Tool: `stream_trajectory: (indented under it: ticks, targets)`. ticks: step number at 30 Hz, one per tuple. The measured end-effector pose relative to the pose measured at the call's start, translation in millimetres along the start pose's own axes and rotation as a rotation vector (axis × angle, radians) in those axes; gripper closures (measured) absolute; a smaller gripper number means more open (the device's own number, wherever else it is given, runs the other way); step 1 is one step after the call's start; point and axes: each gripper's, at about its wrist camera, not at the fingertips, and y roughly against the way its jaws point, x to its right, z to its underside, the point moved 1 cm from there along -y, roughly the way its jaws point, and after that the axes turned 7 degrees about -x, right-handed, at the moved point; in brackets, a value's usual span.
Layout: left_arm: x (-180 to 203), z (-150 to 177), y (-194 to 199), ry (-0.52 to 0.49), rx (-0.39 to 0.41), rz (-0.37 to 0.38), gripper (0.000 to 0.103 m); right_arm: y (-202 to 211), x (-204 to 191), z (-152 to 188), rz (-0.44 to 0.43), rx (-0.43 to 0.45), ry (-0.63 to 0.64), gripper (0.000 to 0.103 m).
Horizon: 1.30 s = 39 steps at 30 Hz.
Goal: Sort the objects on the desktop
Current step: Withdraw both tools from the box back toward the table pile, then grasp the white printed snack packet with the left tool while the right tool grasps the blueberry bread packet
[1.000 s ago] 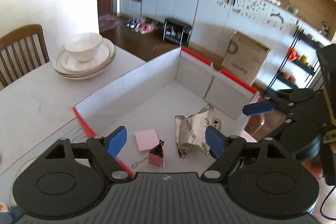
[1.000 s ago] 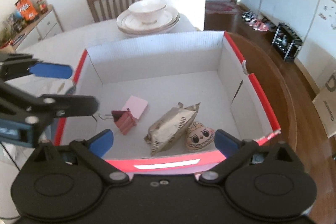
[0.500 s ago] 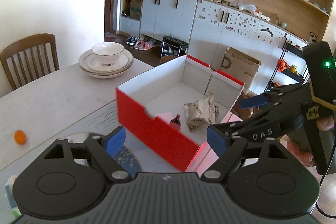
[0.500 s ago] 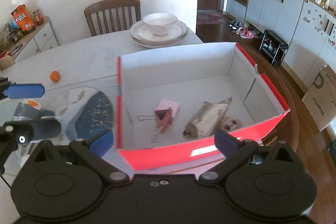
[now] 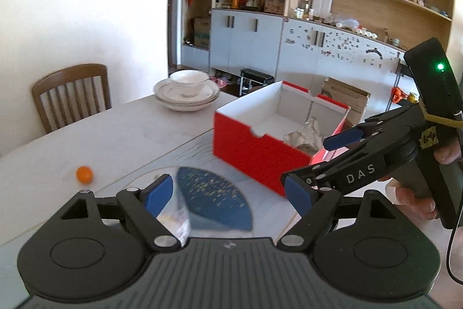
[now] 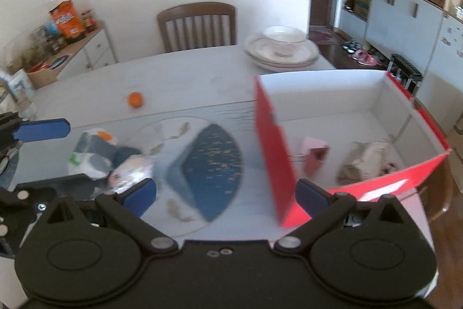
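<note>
L gripper [image 5: 228, 194] & R gripper [image 6: 225, 194]: jaws spread, empty, above worktop [image 6: 179, 77]. Red box [image 6: 275, 152] holds pink clip [image 6: 314, 160], foil packet [image 6: 364, 157]. Blurred wrappers, possibly [image 6: 95, 155], lie left.

Left gripper [image 5: 228, 193] at bottom of frame, blue pads spread wide, nothing between them. Below it, a round mat [image 5: 214, 201] with dark blue speckled segment on the pale surface [image 5: 115, 141]. Red box [image 5: 260, 152], white inside, stands past the mat; crumpled foil packet [image 5: 306, 135] visible in it over the near wall. Right gripper [image 5: 315, 164] enters from the right, held by a hand [image 5: 416, 193], fingers apart, near the box's right corner; green light on its body. Small orange ball [image 5: 84, 174] lies left, well apart. Stacked plates with a bowl [image 5: 188, 90] at the far edge; wooden chair [image 5: 72, 94] behind.
</note>
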Motion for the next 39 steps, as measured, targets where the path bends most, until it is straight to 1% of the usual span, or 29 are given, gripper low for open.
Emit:
stream_trajectory:
  ticks: [7, 8, 9, 10, 12, 16, 18, 22, 24, 27, 30, 34, 39]
  targets:
    - [-31, 29, 9, 0.072, -0.032, -0.032, 0.018, -11, -41, 6, -0.028, -0.003, 0.066, 0.0]
    - [-36, 35, 9, 0.079, -0.035, -0.041, 0.017, -14, -47, 8, -0.028, -0.005, 0.079, 0.0]
    - [-41, 40, 9, 0.088, -0.04, -0.057, 0.014, -16, -53, 10, -0.029, -0.004, 0.093, 0.0]
    - [-47, 47, 9, 0.101, -0.046, -0.071, 0.012, -18, -57, 12, -0.029, -0.004, 0.103, 0.0]
    - [-59, 58, 9, 0.129, -0.057, -0.09, 0.011, -23, -66, 14, -0.035, -0.007, 0.124, 0.0]
    - [-81, 83, 6, 0.187, -0.087, -0.112, 0.002, -35, -81, 19, -0.045, -0.017, 0.156, 0.0]
    - [-89, 95, 4, 0.196, -0.104, -0.134, 0.001, -41, -86, 21, -0.055, -0.028, 0.162, 0.0]
    - [-97, 114, -2, 0.198, -0.129, -0.144, 0.001, -53, -93, 24, -0.051, -0.042, 0.179, 0.0]
    - [-100, 120, -5, 0.197, -0.139, -0.149, 0.001, -59, -95, 24, -0.052, -0.046, 0.189, 0.0]
    - [-101, 127, -15, 0.184, -0.173, -0.147, 0.001, -69, -98, 22, -0.054, -0.056, 0.2, 0.0]
    - [-103, 133, -22, 0.17, -0.193, -0.168, 0.001, -80, -102, 18, -0.055, -0.064, 0.213, 0.0]
    - [-113, 135, -33, 0.172, -0.217, -0.188, 0.001, -96, -103, 14, -0.052, -0.076, 0.221, 0.0]
    - [-124, 132, -49, 0.183, -0.248, -0.186, 0.001, -117, -103, 8, -0.05, -0.103, 0.216, 0.001]
